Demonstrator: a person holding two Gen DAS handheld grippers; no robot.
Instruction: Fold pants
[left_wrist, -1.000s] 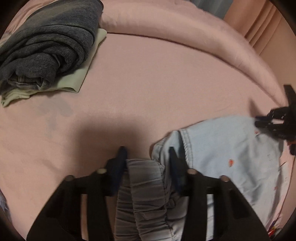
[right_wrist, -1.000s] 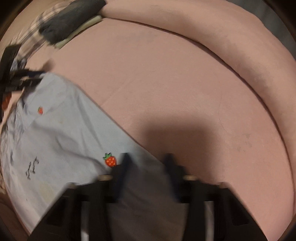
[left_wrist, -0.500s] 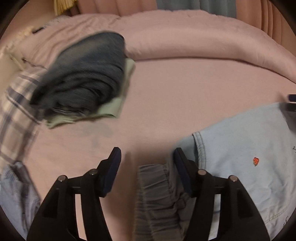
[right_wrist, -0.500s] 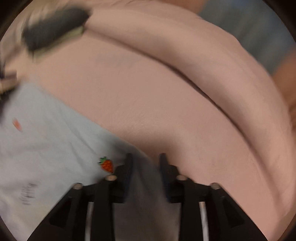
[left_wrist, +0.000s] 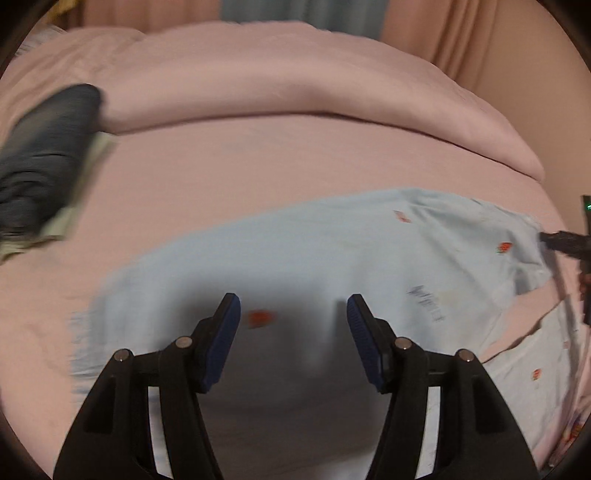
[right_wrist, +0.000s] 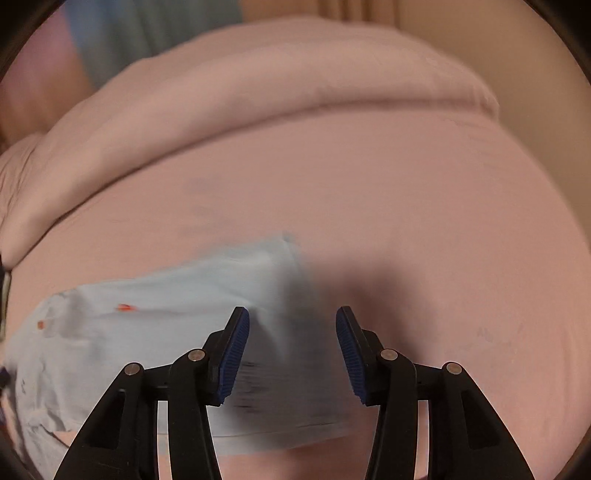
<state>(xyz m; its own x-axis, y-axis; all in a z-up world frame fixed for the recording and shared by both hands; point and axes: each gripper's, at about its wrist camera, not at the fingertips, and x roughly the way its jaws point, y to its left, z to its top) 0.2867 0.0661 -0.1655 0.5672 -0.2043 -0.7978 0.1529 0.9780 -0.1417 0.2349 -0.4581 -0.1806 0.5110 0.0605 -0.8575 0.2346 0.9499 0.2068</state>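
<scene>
From the left wrist view, the left tool (left_wrist: 293, 321) hangs over the pale blue pants (left_wrist: 332, 254), its blue-padded jaws standing apart with nothing pinched between them; the cloth lies flat beneath, in the tool's shadow. The pants are spread across the pink bed (left_wrist: 229, 170), sprinkled with small red strawberry prints and a dark bit of lettering. One part of the garment runs out toward the right edge of the view, and another pale stretch lies lower right with a strip of pink sheet showing between the two. At that right edge the dark tip of the right tool (left_wrist: 565, 242) sits just beside the far end of the cloth; whether it touches is hard to tell. At the far left, a stack of folded clothes (left_wrist: 44, 147) rests on the bed, dark blue on top of something pale green, well apart from the pants. A rolled pink duvet (left_wrist: 295, 85) lies across the back of the bed.

From the right wrist view, the right tool (right_wrist: 291, 343) has its jaws opening, and the pads press on nothing. A blurred end of the pants (right_wrist: 155, 332) lies on the sheet below and to the left of it, reaching under the gap between the jaws. Bare pink bed (right_wrist: 406, 203) fills the right side.
</scene>
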